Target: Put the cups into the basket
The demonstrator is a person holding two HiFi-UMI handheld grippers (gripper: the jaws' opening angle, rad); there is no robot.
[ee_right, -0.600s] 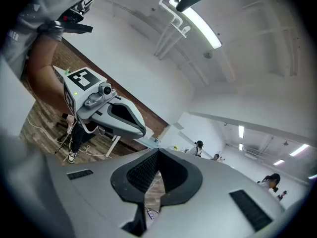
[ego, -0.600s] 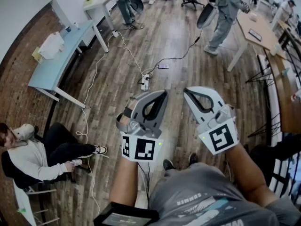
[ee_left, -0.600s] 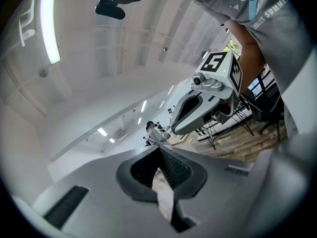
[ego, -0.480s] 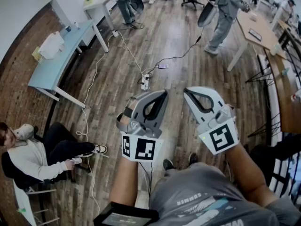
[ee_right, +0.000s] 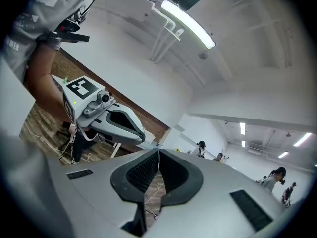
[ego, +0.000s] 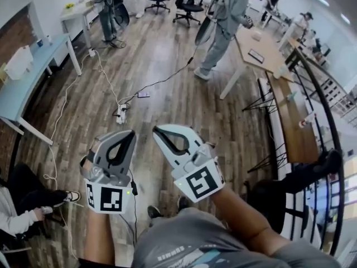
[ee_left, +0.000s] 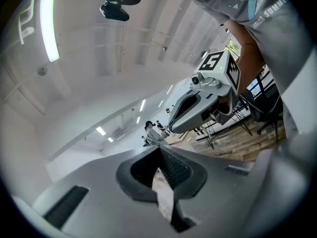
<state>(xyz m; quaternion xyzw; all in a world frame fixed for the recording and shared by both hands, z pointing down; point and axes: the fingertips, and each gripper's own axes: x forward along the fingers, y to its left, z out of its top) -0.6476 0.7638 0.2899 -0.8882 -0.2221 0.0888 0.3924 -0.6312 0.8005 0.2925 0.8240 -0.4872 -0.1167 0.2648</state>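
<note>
No cup and no basket shows in any view. Both grippers are held side by side in front of the person's chest, above a wooden floor. My left gripper [ego: 132, 132] is shut with nothing between its jaws; its tips meet in the left gripper view [ee_left: 158, 148]. My right gripper [ego: 155, 129] is shut too and holds nothing; its jaws close to a thin line in the right gripper view [ee_right: 158, 149]. Each gripper appears in the other's view, the right gripper [ee_left: 171, 130] and the left gripper [ee_right: 143, 137], both tilted upward toward the ceiling.
A power strip [ego: 121, 114] with trailing cables lies on the floor ahead. Wooden tables [ego: 292, 111] on black legs line the right side and a light-blue table [ego: 15, 96] stands at left. A person [ego: 222, 22] stands farther off near office chairs [ego: 187, 8]; another person [ego: 19, 208] sits at lower left.
The head view has swung to the right, so both grippers now sit lower and further left in it. They stay side by side and shut.
</note>
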